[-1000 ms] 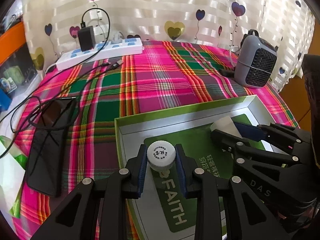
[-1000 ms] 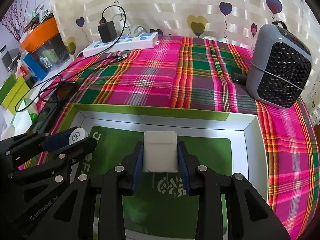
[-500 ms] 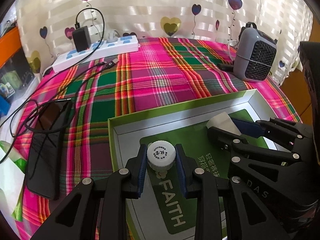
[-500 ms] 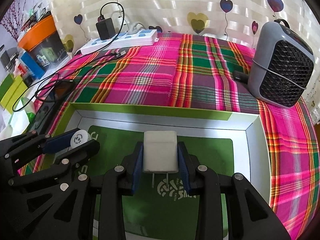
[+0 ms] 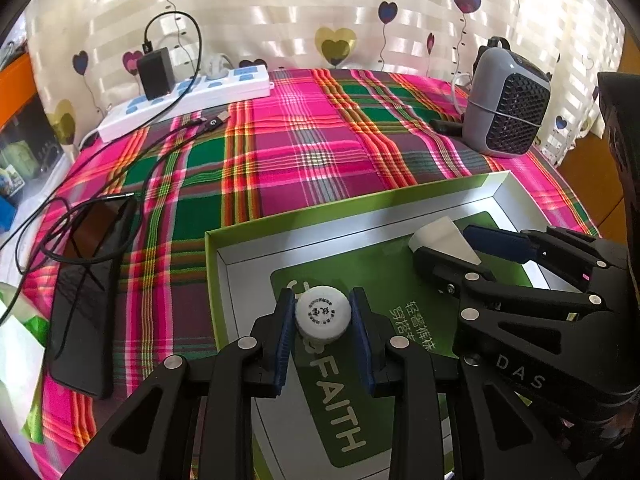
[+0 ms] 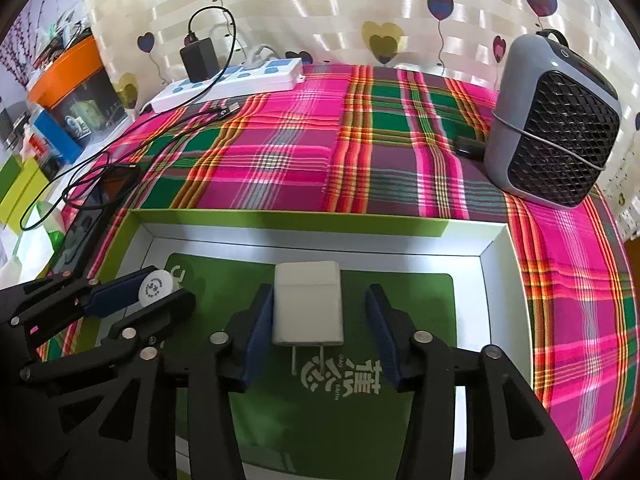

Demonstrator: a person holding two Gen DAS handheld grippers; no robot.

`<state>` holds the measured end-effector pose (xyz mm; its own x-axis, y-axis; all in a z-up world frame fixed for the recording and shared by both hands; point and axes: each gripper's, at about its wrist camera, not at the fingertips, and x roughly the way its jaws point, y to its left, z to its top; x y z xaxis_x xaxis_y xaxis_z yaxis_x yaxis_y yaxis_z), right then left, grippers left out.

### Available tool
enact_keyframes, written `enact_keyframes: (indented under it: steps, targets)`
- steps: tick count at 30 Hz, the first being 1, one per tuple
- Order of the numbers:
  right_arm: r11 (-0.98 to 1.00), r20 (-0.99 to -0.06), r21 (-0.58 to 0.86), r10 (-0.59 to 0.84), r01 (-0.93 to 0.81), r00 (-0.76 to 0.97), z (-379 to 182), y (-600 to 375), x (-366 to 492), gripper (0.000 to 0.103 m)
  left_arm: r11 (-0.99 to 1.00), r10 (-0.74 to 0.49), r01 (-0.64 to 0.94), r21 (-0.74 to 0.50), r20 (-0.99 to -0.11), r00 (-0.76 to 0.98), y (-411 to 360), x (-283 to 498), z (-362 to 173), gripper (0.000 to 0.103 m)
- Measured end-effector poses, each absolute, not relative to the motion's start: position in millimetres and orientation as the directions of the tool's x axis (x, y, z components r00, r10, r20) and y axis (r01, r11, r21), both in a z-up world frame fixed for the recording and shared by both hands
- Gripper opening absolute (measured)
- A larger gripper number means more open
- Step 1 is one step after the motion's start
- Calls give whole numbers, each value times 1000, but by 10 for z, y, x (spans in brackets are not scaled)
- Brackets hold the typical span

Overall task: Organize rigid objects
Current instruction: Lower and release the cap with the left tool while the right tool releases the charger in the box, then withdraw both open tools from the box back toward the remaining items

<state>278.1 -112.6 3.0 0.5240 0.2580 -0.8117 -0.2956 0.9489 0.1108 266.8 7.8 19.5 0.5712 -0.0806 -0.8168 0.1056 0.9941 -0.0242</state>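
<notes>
Since a second ago my right tongs (image 6: 316, 334) are opening off the white charger (image 6: 308, 304), now lying between them in the green box (image 6: 280, 218). Left tongs (image 5: 323, 338) are opening around the white bottle cap (image 5: 322, 312). Beyond them: plaid-covered table (image 6: 300, 160), grey heater (image 6: 556, 128), power strip (image 5: 188, 98).

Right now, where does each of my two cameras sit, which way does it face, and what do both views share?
Left wrist: behind the left gripper, angled down into the green box; its jaws opening around the white bottle; right gripper at right.
Right wrist: behind the right gripper, same downward tilt; jaws opening, white charger released; left gripper at left.
Shared: box, bottle, charger, plaid cloth, grey heater.
</notes>
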Motion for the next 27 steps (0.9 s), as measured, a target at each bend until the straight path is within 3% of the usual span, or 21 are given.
enact_keyframes:
  steps: [6,27]
  targets:
    - [954,-813,113,249,-278,526,35,-1157,2755,51,995,-78,100,-24,-808,584,101,2614,224,38]
    - [955,-762,140,272,-260,588,310,-1268,2300,54,996,-89,82,-46,-754,650,190,2063,530,38]
